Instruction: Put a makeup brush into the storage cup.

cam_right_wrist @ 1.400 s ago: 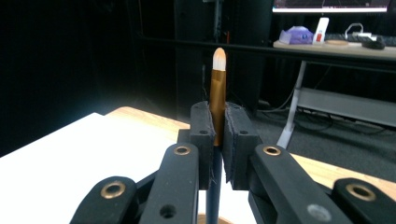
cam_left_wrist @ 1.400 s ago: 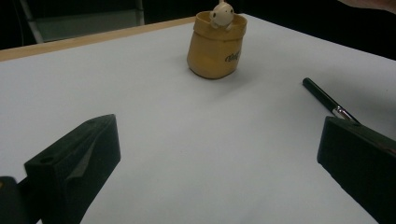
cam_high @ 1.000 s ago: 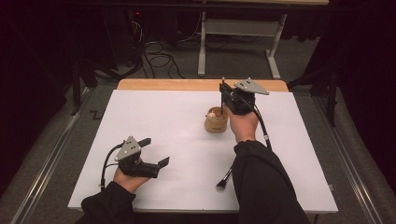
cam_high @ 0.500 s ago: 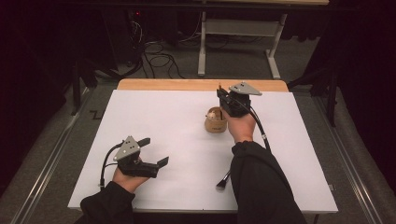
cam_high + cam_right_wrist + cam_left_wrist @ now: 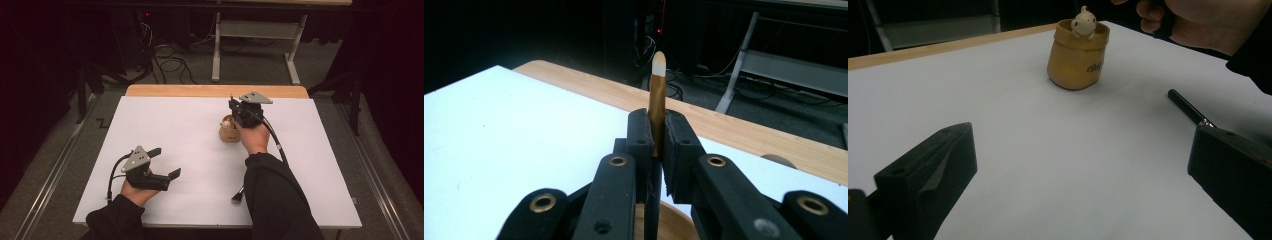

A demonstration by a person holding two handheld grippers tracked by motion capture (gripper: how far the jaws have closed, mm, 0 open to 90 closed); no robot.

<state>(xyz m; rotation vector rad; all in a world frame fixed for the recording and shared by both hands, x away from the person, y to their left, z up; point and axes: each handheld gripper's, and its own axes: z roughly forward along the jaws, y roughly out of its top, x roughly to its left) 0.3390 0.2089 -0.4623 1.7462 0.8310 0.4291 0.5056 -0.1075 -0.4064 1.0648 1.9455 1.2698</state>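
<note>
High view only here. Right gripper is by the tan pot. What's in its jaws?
Observer: The right gripper is shut on a slim gold stick with a white tip, which sticks out beyond the pads.
Operator: Anything in the pot?
Observer: I can't see inside. A small cream figure perches at the rim of the pot.
Operator: Markings on it?
Observer: Dark lettering low on its side, too small to read.
</note>
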